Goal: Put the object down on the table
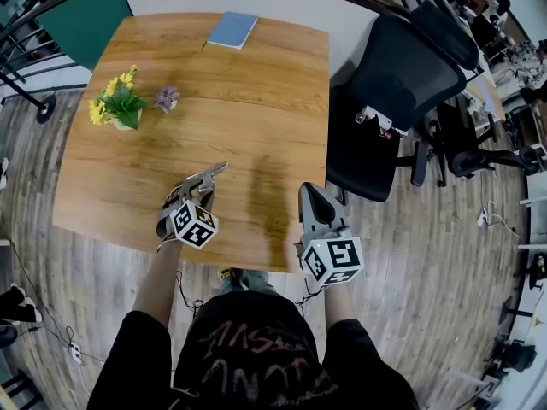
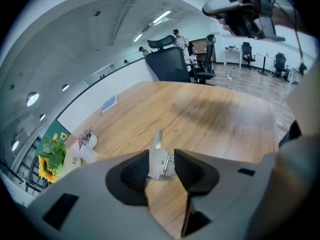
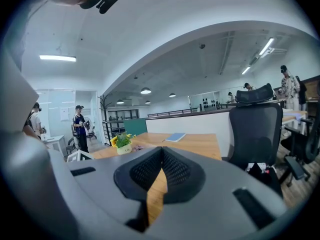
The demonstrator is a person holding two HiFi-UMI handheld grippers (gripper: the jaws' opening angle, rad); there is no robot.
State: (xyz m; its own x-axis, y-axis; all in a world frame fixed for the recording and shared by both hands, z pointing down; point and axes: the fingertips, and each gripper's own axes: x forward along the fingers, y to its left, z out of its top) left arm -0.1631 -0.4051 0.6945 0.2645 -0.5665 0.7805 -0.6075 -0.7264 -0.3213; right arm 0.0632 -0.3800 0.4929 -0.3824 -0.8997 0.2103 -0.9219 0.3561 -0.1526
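Far left of the table (image 1: pixel 256 101): yellow flower pot (image 1: pixel 115 105), and just beside it a small vase (image 1: pixel 167 99) with a purple bloom. Neither plays a part in this step. Moving right, your left gripper (image 1: pixel 198 190) sits low over the near part of the tabletop, angled toward the middle. The silvery metal object (image 2: pixel 158 154) is between its jaws, with its thin end sticking out past the tips toward the table centre. In the left gripper view the jaws stand wide. The object lies close against the left pad with a sliver of space at the right pad, so the pads do not appear to press on it: read as released, not grasping. The object's lower end looks to meet the wood, so it is judged to be down on the table or very nearly so; actual contact cannot be confirmed. A blue notebook (image 1: pixel 232 30) lies at the far edge, well apart. Your right gripper (image 1: pixel 313 199) hovers at the near right edge of the table, jaws closed together with nothing between them. A black office chair (image 1: pixel 402 84) stands off the table's right side. Status: placement looks essentially done. What is left is for you to draw the left gripper back clear of the object without dragging or tipping it.
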